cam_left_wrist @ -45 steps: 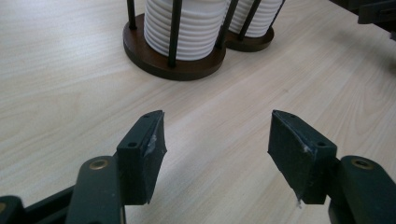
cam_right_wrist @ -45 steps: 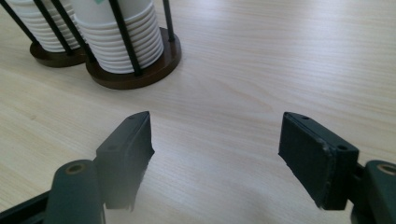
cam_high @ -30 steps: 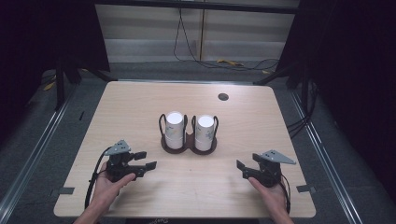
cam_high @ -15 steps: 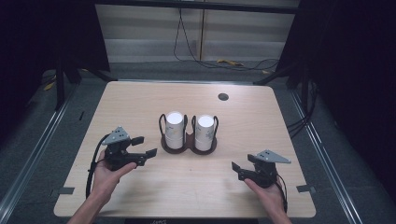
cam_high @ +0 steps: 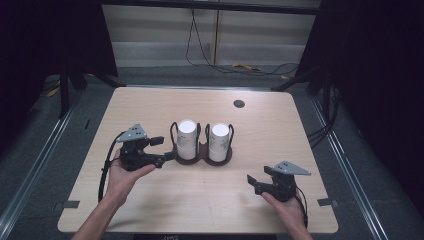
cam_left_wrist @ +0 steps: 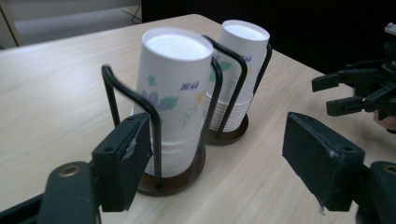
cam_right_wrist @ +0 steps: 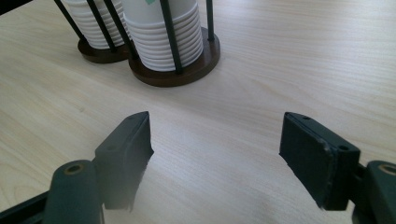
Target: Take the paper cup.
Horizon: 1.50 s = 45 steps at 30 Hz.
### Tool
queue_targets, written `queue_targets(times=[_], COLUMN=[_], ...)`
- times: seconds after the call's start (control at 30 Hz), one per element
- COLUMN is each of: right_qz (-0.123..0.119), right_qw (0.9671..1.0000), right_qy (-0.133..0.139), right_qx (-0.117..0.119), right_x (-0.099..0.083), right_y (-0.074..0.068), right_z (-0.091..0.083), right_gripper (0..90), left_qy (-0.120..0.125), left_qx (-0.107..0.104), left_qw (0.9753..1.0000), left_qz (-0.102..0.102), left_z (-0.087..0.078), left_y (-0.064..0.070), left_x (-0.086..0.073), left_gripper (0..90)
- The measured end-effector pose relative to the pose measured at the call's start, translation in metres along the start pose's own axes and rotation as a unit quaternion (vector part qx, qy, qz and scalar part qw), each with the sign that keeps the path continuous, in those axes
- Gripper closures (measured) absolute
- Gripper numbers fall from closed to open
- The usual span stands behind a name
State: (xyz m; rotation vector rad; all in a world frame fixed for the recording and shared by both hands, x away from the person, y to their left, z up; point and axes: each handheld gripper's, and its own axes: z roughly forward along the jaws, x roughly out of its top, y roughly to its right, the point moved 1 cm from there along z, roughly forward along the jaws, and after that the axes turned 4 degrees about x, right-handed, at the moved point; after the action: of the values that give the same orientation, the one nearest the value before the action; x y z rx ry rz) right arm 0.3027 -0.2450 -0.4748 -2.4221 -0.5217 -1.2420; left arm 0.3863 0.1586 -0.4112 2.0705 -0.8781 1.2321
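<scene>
Cup stack beside spread left gripper.

Two stacks of paper cups stand mid-frame in one double wire holder. Two tongs sit lower left and lower right. One bench carries it all.

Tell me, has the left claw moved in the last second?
Yes. The left claw has moved up the table and rightward, toward the cup holder; its tips now sit right beside the left stack of cups, open.
</scene>
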Motion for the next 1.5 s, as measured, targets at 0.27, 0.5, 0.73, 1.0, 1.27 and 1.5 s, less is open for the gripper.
queue_targets(times=[0.27, 0.5, 0.73, 1.0, 1.27, 1.5], right_qz=[-0.005, -0.006, -0.005, -0.006, -0.004, -0.005], right_qw=[1.0000, 0.9999, 0.9999, 0.9999, 1.0000, 1.0000], right_qy=[0.001, 0.000, -0.001, 0.001, -0.002, -0.003], right_qx=[0.008, 0.011, 0.011, 0.011, 0.007, 0.006], right_x=[0.000, 0.000, 0.000, -0.001, -0.001, -0.002], right_y=[-0.002, -0.002, -0.003, -0.003, -0.003, -0.001], right_z=[0.001, 0.001, 0.001, -0.001, -0.002, -0.001], right_gripper=[24.6, 24.5, 24.5, 24.5, 24.5, 24.5], left_qy=[-0.002, 0.007, -0.001, -0.009, -0.027, -0.043], left_qx=[0.009, 0.008, 0.021, 0.022, 0.026, 0.036], left_qw=[0.9999, 0.9998, 0.9989, 0.9990, 0.9985, 0.9975], left_qz=[0.005, 0.015, 0.042, 0.037, 0.039, 0.043], left_z=[0.010, 0.017, 0.029, 0.040, 0.054, 0.062], left_y=[-0.001, -0.002, 0.001, -0.006, -0.008, -0.012], left_x=[0.017, 0.030, 0.045, 0.052, 0.057, 0.055], left_gripper=[21.0, 20.1, 28.6, 26.3, 24.7, 26.5])
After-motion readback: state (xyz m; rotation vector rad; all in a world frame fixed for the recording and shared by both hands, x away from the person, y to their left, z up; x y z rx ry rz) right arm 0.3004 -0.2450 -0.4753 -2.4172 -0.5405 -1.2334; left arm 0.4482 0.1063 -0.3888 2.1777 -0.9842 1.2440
